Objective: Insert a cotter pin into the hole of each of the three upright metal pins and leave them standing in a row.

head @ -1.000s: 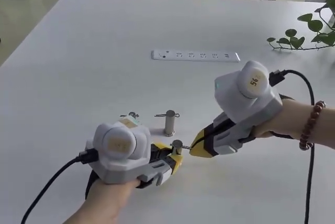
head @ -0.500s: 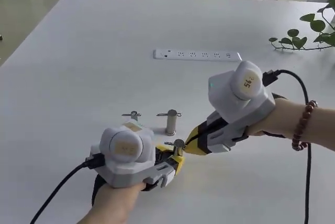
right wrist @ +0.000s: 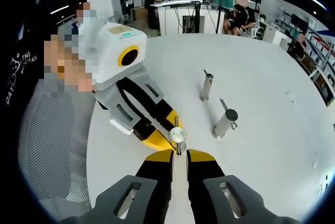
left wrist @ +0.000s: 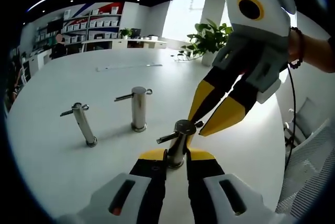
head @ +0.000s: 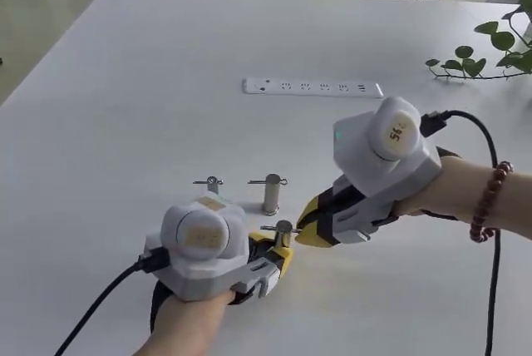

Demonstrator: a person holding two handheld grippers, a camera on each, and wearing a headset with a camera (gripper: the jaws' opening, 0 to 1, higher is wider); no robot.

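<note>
Three upright metal pins stand near the table's front. The far-left pin and the middle pin each carry a cotter pin crosswise through the top. My left gripper is shut on the nearest pin, low on its shaft. A cotter pin runs through this pin's hole, its straight end sticking out on the left. My right gripper comes in from the right, shut on the cotter pin's looped end right at the pin's head.
A white power strip lies farther back on the white table. A potted plant's leaves reach in at the right edge. Black cables trail from both grippers toward the near edge. People sit beyond the table in the right gripper view.
My right gripper has moved left up to the nearest pin's head. The cotter pin, earlier showing only on the right side, now pokes out on the left. The left gripper kept its hold.
</note>
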